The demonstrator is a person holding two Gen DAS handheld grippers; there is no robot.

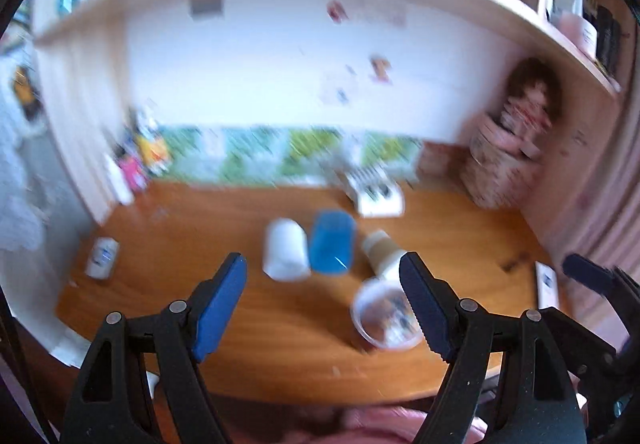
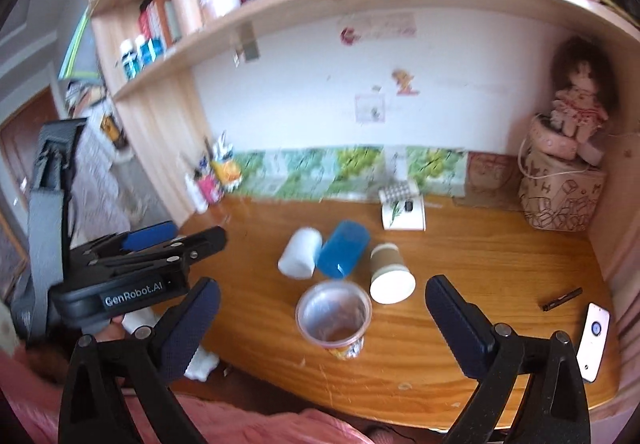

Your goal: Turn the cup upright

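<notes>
Three cups lie tipped mid-desk — white cup (image 2: 300,252), blue cup (image 2: 343,248), paper cup (image 2: 390,272), axes running near-to-far; right gripper (image 2: 320,318) gapes wide, empty, nearer; left gripper (image 1: 324,304) likewise spread, holding nothing.

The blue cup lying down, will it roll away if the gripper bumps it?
Probably a little. The blue cup lies on its round side on the smooth wooden desk, so a nudge could roll it. The white cup and the paper cup beside it might stop it. It looks like light plastic.
</notes>
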